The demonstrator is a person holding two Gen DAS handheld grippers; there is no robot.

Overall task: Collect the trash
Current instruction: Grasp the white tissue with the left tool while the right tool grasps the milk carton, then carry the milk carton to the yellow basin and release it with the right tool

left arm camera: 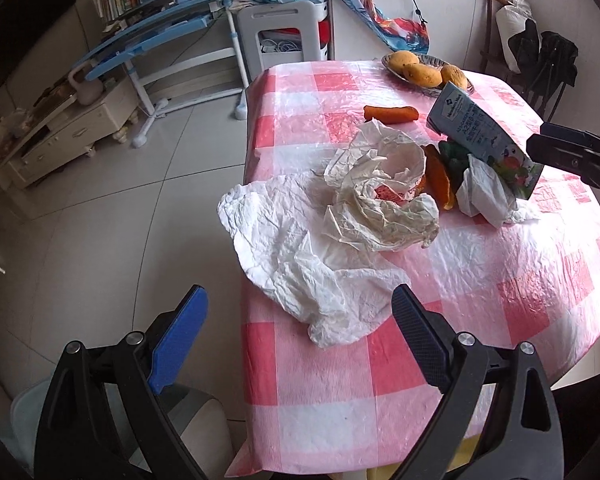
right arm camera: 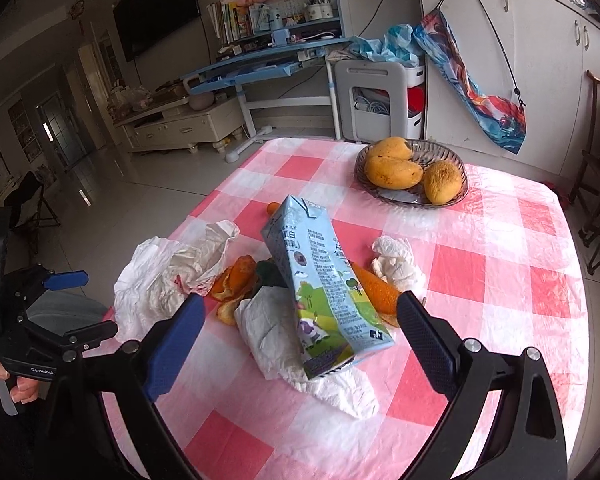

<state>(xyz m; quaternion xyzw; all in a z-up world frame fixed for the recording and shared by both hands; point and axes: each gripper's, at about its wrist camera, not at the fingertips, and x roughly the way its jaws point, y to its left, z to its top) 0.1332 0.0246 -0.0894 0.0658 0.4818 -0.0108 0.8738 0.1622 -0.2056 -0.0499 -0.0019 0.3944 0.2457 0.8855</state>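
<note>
A white plastic bag (left arm camera: pixel 300 256) lies crumpled at the table's near left edge, with crumpled paper wrapping (left arm camera: pixel 376 196) on it. My left gripper (left arm camera: pixel 300 344) is open just in front of the bag, touching nothing. A blue milk carton (right arm camera: pixel 320 280) leans tilted on a white tissue (right arm camera: pixel 276 332), beside orange peels (right arm camera: pixel 236 280) and a second crumpled tissue (right arm camera: pixel 396 262). My right gripper (right arm camera: pixel 300 340) is open with its jaws either side of the carton's base, apart from it. The carton (left arm camera: pixel 480 136) and the bag (right arm camera: pixel 156 280) show in both views.
A glass bowl (right arm camera: pixel 456 196) with three mangoes stands at the table's far side. A carrot (left arm camera: pixel 390 114) lies beyond the trash. The pink checked tablecloth (left arm camera: pixel 500 280) covers the table. A chair (left arm camera: pixel 196 420) sits below the left gripper.
</note>
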